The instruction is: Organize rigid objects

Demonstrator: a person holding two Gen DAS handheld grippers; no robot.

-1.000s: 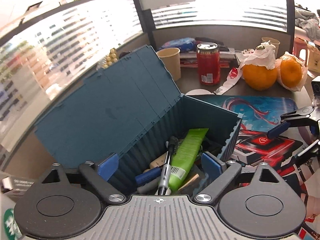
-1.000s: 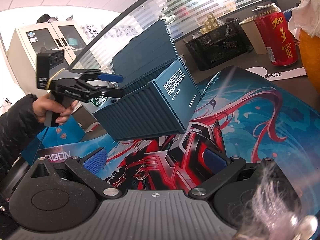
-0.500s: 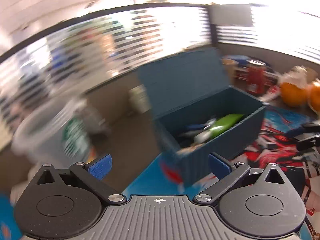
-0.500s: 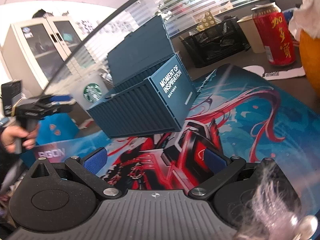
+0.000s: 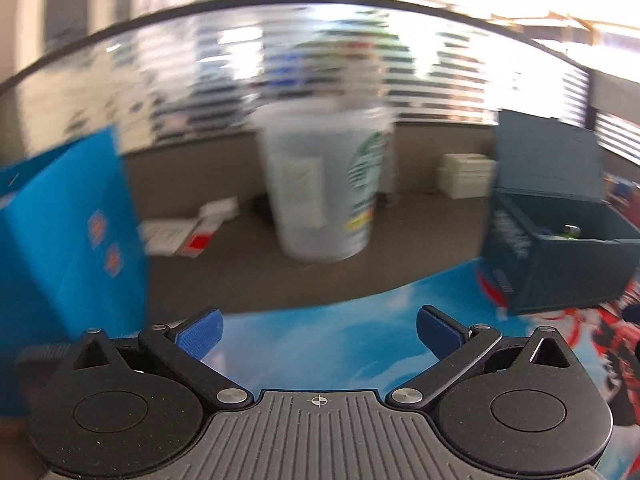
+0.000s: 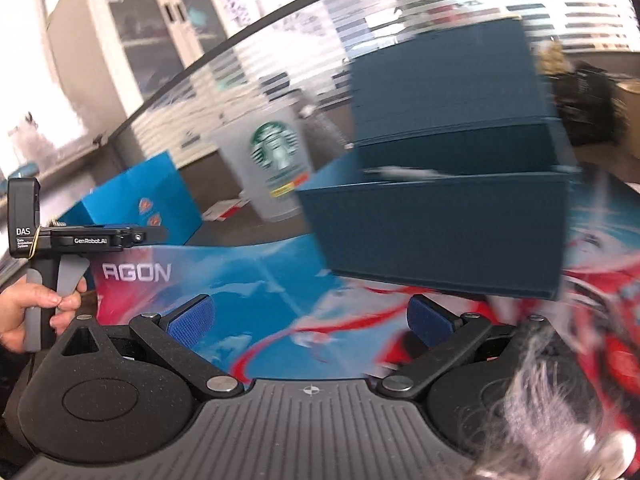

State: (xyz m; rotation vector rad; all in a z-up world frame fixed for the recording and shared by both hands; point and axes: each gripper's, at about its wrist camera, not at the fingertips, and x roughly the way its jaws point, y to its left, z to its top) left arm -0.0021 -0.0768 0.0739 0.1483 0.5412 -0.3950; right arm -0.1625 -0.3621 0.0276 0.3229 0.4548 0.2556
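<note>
Blinds back a table with a printed mat (image 5: 320, 344); the left hand-held gripper (image 5: 318, 330), jaws spread and empty, has swung off the storage box (image 5: 560, 248), now right, toward the Starbucks cup (image 5: 324, 184) ahead, likely the next pick; the right hand-held gripper (image 6: 310, 320) gapes empty

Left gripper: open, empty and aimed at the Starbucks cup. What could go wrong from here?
1. The left gripper view is motion-blurred; moving this fast, an open finger could clip the tall Starbucks cup and tip it.
2. The blue bag stands close beside its left finger and could be knocked.
3. The storage box stands open, its lid up, so a swing back from either side could catch the lid.
</note>
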